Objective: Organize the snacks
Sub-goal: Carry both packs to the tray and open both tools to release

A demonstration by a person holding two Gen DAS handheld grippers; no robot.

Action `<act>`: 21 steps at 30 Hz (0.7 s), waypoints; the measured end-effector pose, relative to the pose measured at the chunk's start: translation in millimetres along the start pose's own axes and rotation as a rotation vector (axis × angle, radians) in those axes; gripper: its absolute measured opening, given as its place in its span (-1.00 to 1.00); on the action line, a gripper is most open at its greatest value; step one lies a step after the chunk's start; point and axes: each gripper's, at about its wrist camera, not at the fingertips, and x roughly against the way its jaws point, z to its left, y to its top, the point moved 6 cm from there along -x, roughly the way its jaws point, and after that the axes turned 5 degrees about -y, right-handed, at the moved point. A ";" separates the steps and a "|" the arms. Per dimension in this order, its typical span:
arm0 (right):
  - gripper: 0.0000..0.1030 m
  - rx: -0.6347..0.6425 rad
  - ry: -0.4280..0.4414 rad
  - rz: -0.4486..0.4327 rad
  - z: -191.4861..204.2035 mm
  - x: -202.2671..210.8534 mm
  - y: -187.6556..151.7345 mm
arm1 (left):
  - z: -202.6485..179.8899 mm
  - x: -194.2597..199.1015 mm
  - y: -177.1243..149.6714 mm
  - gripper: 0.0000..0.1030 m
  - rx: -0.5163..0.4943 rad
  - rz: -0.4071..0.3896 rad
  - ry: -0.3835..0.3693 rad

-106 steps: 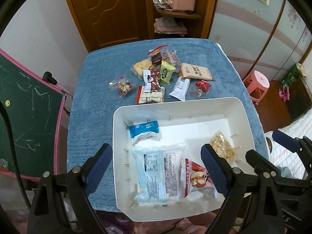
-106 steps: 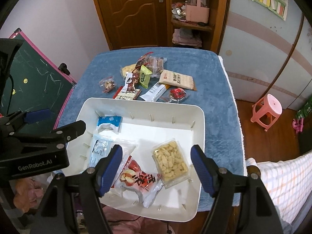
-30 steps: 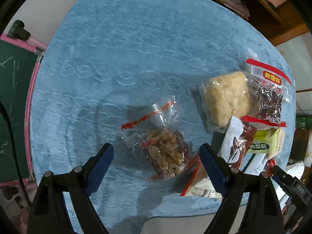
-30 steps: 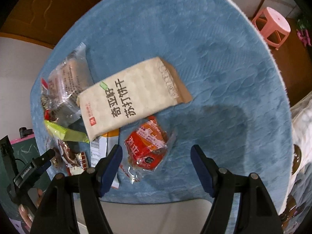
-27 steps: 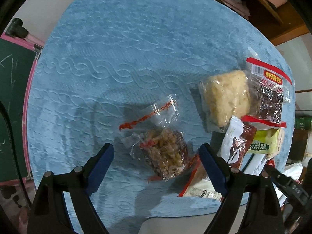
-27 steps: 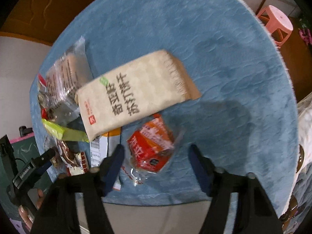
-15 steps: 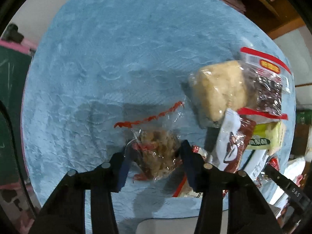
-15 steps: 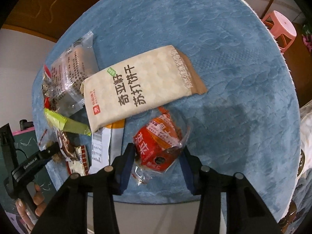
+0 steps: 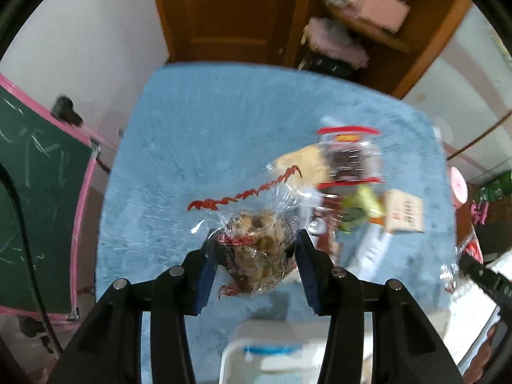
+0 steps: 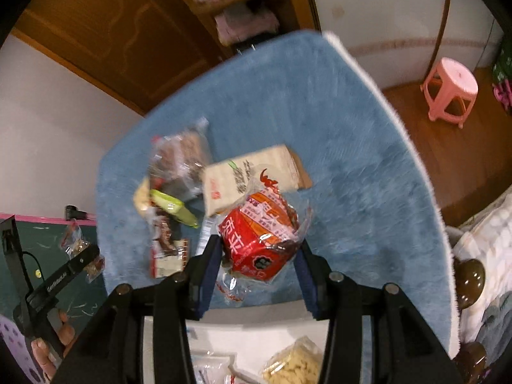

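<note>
The left gripper (image 9: 256, 265) was matte black plastic, its two arms angular and ribbed, each studded with round silver screws; its fingers (image 9: 206, 275) carried dark blue pads on their inner faces; a thin black cable looped past at the left edge of the left wrist view. The right gripper (image 10: 257, 270) was built the same, black with silver screws and blue-lined fingers (image 10: 305, 276); seen from it, the other gripper's black side bore small white lettering, too blurred to read.
</note>
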 end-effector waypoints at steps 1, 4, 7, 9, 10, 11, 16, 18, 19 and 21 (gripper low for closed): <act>-0.12 0.011 0.005 -0.022 -2.0 13.5 -2.7 | -5.0 17.0 -3.8 -0.12 -0.015 -0.025 -0.006; -0.12 0.053 0.020 -0.089 -3.3 49.0 -6.1 | -19.1 58.1 -8.8 -0.12 -0.059 -0.084 -0.012; -0.12 0.098 0.045 -0.145 4.9 77.2 -18.6 | -34.4 95.0 -18.9 -0.11 -0.091 -0.125 -0.020; -0.12 0.128 0.058 -0.173 8.5 99.2 -28.9 | -44.3 117.9 -32.4 -0.11 -0.115 -0.148 -0.031; -0.12 0.145 0.063 -0.185 9.5 108.3 -34.7 | -49.6 127.0 -37.7 -0.11 -0.125 -0.156 -0.035; -0.12 0.164 0.067 -0.199 12.9 116.3 -41.8 | -51.5 142.1 -46.8 -0.11 -0.140 -0.167 -0.039; -0.12 0.256 0.066 -0.253 26.2 149.9 -77.9 | -73.1 174.0 -84.0 -0.11 -0.199 -0.190 -0.057; -0.11 0.284 0.061 -0.259 28.5 154.7 -88.9 | -82.6 181.8 -98.0 -0.11 -0.223 -0.192 -0.070; -0.11 0.298 0.059 -0.259 30.9 157.1 -95.8 | -86.5 184.1 -104.5 -0.11 -0.235 -0.192 -0.068; -0.11 0.324 0.051 -0.260 34.1 161.1 -108.7 | -91.7 184.2 -113.3 -0.11 -0.247 -0.190 -0.050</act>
